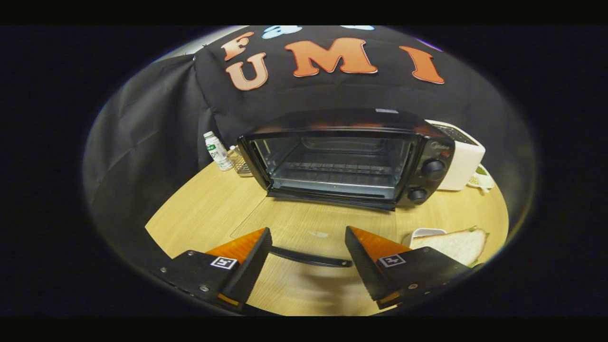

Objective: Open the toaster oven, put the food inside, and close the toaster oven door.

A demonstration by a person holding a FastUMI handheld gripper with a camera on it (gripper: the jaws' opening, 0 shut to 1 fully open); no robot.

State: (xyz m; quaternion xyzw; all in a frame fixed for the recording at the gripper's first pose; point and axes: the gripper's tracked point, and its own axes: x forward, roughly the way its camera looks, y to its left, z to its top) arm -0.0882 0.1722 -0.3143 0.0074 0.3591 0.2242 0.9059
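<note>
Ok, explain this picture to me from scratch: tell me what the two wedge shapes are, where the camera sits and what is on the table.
The camera rides on a hand-held gripper that a person carries, looking forward along its two fingers; those are the wedges. They are spread open and hold nothing. Between them lies the dark handle of the oven's glass door, folded down flat on the light wooden table. Beyond stands the black toaster oven, open, with a bare wire rack. A slice of white bread waits beside the right finger. A small white bottle stands to the oven's left and a white appliance to its right.

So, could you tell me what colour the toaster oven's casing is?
Black, in the gripper view: toaster oven.
</note>
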